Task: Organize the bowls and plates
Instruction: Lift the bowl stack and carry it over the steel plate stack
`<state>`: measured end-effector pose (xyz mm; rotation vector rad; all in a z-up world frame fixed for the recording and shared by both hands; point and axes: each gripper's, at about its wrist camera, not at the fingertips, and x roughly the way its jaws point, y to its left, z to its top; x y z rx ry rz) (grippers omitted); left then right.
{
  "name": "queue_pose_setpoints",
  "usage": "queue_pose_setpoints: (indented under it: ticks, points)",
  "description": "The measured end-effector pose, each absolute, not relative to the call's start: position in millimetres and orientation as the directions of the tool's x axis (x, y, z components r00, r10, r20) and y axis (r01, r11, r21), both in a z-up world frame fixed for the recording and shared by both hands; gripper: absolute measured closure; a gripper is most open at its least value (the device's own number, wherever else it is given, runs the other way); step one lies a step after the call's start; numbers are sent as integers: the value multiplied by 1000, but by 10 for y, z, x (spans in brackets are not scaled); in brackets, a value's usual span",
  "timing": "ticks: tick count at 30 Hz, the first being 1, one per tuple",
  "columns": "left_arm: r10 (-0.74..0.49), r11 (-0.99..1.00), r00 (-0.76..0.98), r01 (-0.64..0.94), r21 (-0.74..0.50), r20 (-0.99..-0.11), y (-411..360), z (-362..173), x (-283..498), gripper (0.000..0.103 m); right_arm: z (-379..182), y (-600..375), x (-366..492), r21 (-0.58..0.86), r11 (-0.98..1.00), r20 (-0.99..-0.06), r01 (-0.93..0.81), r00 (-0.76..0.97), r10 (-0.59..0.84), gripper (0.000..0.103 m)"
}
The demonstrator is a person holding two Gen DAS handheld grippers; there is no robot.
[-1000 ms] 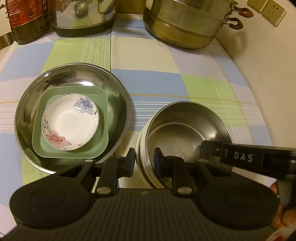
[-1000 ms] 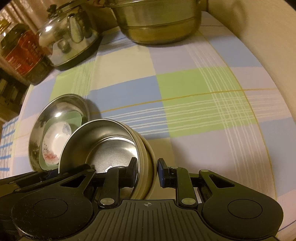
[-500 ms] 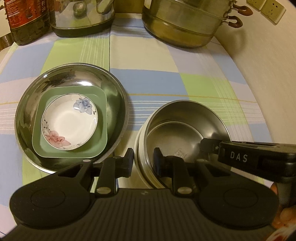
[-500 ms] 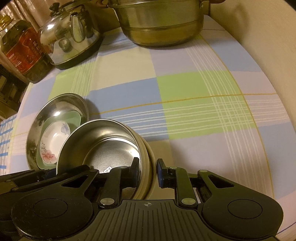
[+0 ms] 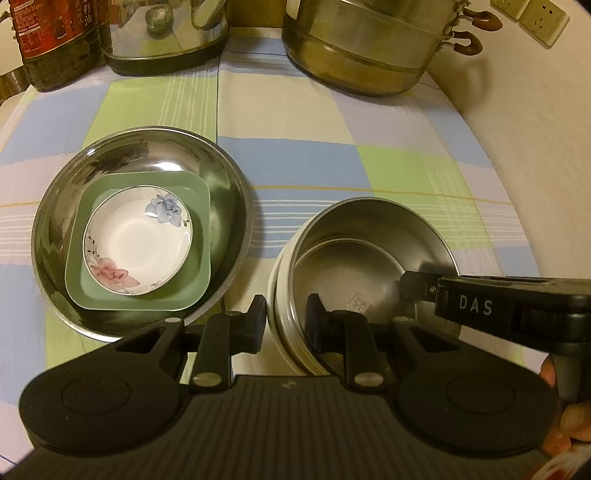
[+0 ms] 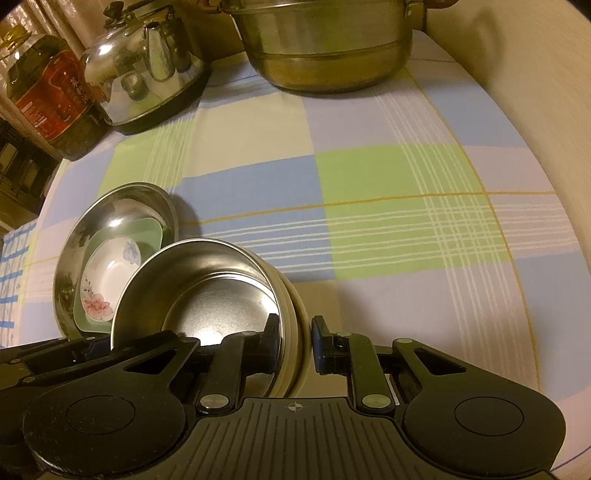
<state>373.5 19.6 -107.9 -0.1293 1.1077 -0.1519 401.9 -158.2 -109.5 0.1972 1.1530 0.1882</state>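
A steel bowl point(image 5: 351, 273) with a cream outer wall sits on the checked cloth, slightly tilted in the right wrist view point(image 6: 221, 295). My left gripper point(image 5: 286, 323) is shut on its near-left rim, one finger outside and one inside. My right gripper point(image 6: 294, 334) is shut on the opposite rim, and one of its fingers point(image 5: 417, 288) reaches into the bowl in the left wrist view. To the left a large steel basin point(image 5: 221, 177) holds a green square plate point(image 5: 199, 206), and on that plate lies a white flowered saucer point(image 5: 136, 243).
A big steel steamer pot point(image 5: 362, 48), a kettle point(image 5: 166, 33) and an oil bottle point(image 5: 55, 40) line the back of the table. A cream wall point(image 5: 535, 166) runs close along the right. Open checked cloth point(image 6: 369, 184) lies beyond the bowl.
The right gripper's jaws have narrowed onto the bowl's rim. The bowl has shifted very slightly; the left gripper has kept still.
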Motion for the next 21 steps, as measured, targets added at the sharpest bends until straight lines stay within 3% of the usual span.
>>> queue_pose_setpoints:
  ticks: [21]
  points:
    - [-167, 982, 490, 4, -190, -856, 373, -813, 3703, 82, -827, -1428, 4107, 246, 963, -864, -112, 425, 271, 86]
